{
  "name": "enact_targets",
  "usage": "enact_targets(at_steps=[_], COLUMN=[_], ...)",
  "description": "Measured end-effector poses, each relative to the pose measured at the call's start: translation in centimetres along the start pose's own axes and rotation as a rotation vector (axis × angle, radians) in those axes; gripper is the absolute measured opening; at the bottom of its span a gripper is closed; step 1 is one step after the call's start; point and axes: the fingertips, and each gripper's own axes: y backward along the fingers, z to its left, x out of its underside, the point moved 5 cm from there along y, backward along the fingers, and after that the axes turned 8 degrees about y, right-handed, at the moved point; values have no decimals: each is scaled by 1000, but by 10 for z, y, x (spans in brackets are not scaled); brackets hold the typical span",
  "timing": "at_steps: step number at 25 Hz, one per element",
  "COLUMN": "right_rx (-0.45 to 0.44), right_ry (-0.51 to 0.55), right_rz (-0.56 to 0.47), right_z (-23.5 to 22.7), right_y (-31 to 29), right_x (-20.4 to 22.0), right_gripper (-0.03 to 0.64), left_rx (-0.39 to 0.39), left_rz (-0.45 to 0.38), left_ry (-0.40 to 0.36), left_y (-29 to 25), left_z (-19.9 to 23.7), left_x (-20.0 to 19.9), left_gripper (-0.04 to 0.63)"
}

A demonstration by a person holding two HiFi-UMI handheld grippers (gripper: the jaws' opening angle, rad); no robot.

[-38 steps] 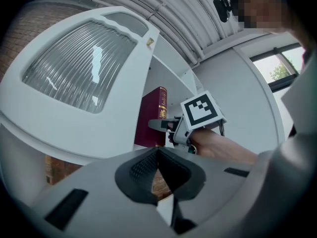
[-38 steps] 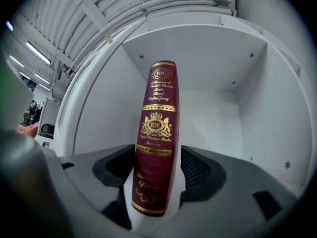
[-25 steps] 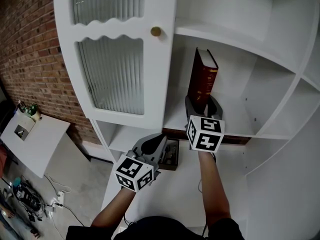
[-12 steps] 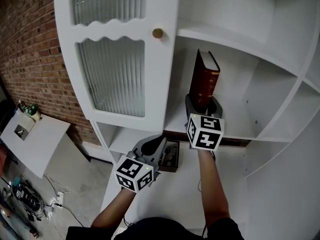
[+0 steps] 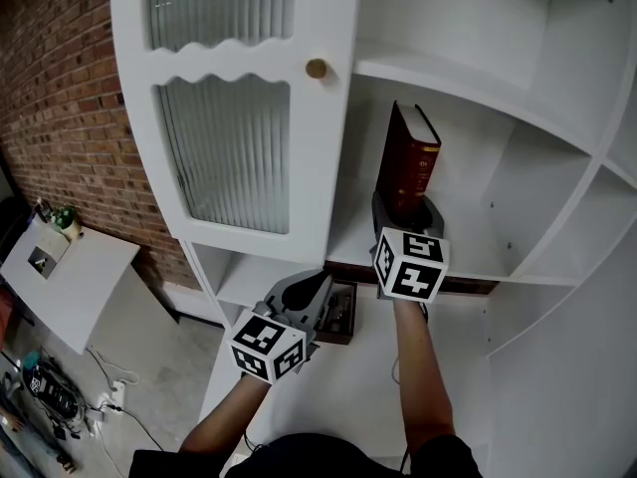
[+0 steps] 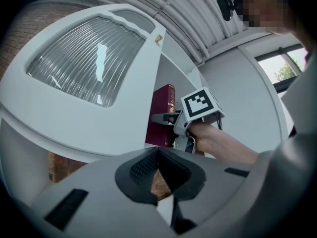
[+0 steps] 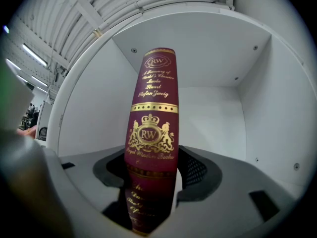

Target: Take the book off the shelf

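A tall white wooden cabinet (image 5: 468,28) fills most of the head view, standing against a red brick wall (image 5: 60,88). Its left side is covered by a white door with ribbed glass panes (image 5: 229,147), and its right side is open compartments.

In the open middle compartment, on the white shelf board (image 5: 478,252), a thick maroon hardback book with gold lettering on its spine (image 5: 406,162) stands upright. It is near the left edge of the compartment, just to the right of the door, with its spine facing outward. Its foot is hidden behind the gripper, so whether it rests on the board cannot be told.

The right gripper (image 5: 406,207) reaches into that compartment. In the right gripper view its jaws are clamped on the lower part of the book's spine (image 7: 152,118), one dark pad on each cover.

The left gripper (image 5: 317,287) is held lower and to the left, below the door and well apart from the book. In the left gripper view its jaws (image 6: 158,175) are closed tip to tip with nothing between them.

A small round brass knob (image 5: 317,68) sits on the door's right edge.
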Motion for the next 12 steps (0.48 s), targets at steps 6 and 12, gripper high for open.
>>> enact_targets(at_steps=[6, 12], right_rx=[1, 3], right_ry=[-14, -16], right_rz=[1, -1], right_z=[-1, -2], right_y=[4, 11], right_x=[0, 0], right_gripper=[270, 265], left_rx=[8, 8], left_rz=[-2, -2], left_ry=[3, 14], left_y=[2, 5], left_z=[-3, -2], left_x=[-1, -1], left_gripper=[8, 8])
